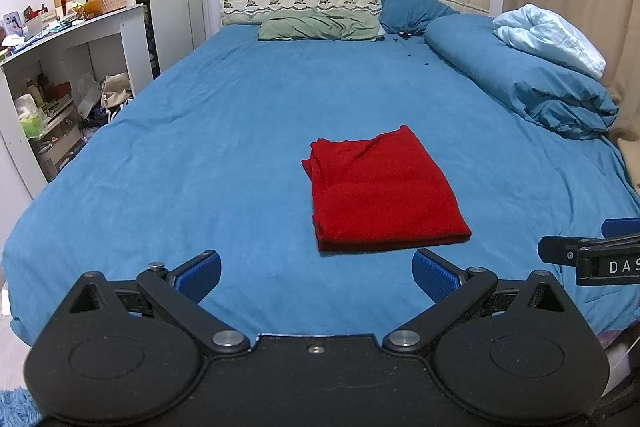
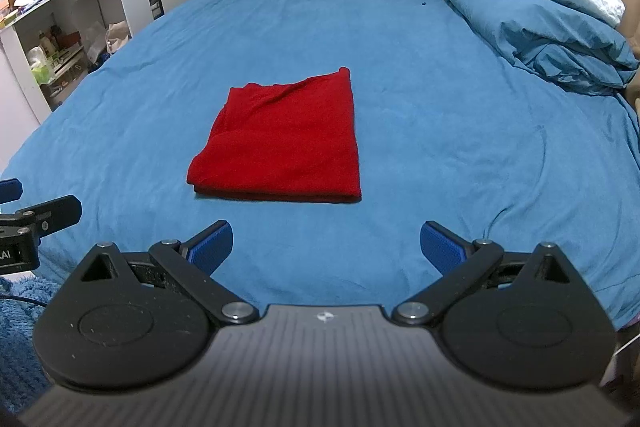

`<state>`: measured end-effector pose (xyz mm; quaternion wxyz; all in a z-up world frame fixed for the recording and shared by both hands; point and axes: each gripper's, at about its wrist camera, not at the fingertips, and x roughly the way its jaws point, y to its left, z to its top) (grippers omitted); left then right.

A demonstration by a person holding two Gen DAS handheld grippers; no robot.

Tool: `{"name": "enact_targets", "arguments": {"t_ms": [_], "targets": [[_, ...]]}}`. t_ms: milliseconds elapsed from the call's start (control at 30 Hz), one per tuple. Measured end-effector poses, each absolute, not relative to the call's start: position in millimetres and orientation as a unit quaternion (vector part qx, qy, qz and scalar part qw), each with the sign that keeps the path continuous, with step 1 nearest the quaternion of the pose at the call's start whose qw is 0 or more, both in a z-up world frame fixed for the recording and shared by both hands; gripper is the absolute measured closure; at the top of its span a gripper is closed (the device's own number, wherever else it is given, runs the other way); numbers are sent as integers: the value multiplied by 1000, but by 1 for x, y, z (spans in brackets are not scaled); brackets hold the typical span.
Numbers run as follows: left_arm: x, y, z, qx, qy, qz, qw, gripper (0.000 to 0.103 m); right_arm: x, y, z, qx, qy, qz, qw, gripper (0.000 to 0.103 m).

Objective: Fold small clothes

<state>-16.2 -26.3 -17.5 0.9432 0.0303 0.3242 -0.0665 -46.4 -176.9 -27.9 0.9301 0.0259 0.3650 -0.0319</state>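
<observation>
Both grippers, left (image 1: 316,277) and right (image 2: 326,247), hover with fingers wide apart, holding nothing; the red cloth (image 1: 380,191) lies folded on the bed (image 1: 200,147). Any further fold probably wants both near corners pinched together and lifted evenly.

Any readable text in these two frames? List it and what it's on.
"DAS": white letters, cut off at the frame edge, on the black body of the right gripper as seen in the left wrist view.
"AI": white letters, also cut off, on the black body of the left gripper as seen in the right wrist view.
Bottles and boxes on the white shelf: labels too small and blurred to read.
Red folded cloth: no text.
</observation>
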Motion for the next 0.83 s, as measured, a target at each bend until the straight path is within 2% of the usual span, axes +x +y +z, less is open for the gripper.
{"name": "enact_targets", "arguments": {"t_ms": [833], "targets": [[-20, -30, -17, 38, 314, -70, 946, 0, -47, -179, -26, 27, 363, -35, 931, 0]]}}
